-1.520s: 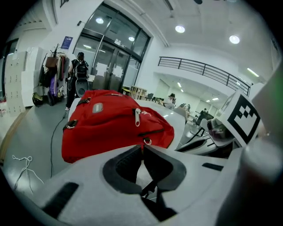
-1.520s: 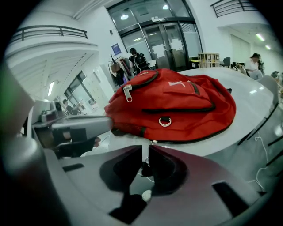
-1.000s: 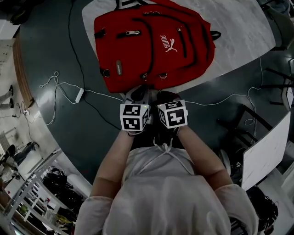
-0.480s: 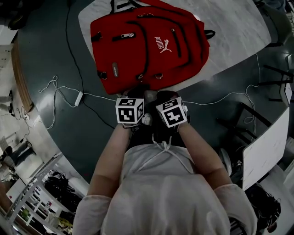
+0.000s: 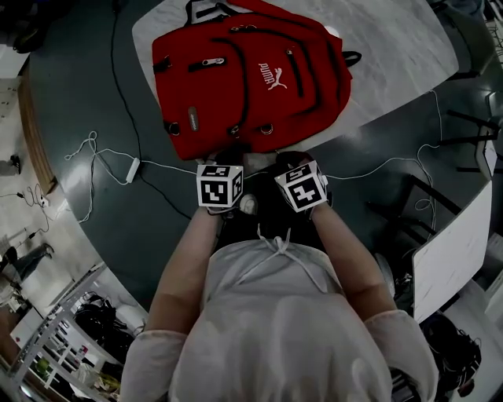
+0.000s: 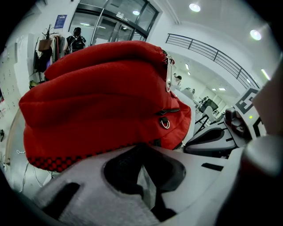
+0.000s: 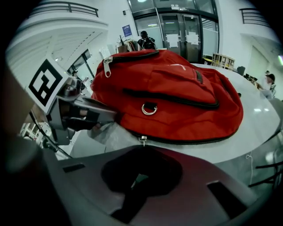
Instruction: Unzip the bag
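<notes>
Nearer the red backpack now, left gripper and right gripper, jaws together, empty.

The location is a large open-plan office or laboratory hall, not a home. Identifying features: a tall glass-panelled entrance front with dark metal frames; a small blue wall sign beside it; an upper gallery with a dark metal railing; round recessed ceiling lights in a white ceiling. A coat stand hung with garments and bags is positioned near the glazing, with a standing person beside it. Another person is at the far right. Thin white cables with an inline adapter block trail across a dark grey surface. A loaded metal storage rack stands at the lower left.
</notes>
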Tool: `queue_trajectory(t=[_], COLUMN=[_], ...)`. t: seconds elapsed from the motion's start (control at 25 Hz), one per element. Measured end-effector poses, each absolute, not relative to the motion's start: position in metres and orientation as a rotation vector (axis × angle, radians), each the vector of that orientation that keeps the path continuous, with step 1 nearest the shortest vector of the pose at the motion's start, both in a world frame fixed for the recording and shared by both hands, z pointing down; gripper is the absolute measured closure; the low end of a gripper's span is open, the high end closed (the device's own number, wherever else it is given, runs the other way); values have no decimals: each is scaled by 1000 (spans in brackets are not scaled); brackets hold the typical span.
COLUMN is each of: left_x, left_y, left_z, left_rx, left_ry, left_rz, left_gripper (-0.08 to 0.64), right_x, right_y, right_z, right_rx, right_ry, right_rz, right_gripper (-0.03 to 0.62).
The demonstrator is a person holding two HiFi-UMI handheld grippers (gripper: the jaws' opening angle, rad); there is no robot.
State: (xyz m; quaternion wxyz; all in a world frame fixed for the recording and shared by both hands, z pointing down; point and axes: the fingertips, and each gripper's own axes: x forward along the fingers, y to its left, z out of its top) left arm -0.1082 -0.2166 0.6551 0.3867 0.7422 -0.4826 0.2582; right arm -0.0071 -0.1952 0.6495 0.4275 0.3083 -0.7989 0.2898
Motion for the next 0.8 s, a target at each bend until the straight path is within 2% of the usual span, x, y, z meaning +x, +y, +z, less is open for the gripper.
queue_trajectory(t=[0.8], left_x=[-112], left_y=[-217], left_z=[656], left_rx=[1900], left_ry=[-1292], left_rz=[737], left_gripper=[538], right_x=[96], right_y=[-245], right_z=[651], right_rx=[892], right_ry=[-1889], right_rz=[708], right_gripper=[565])
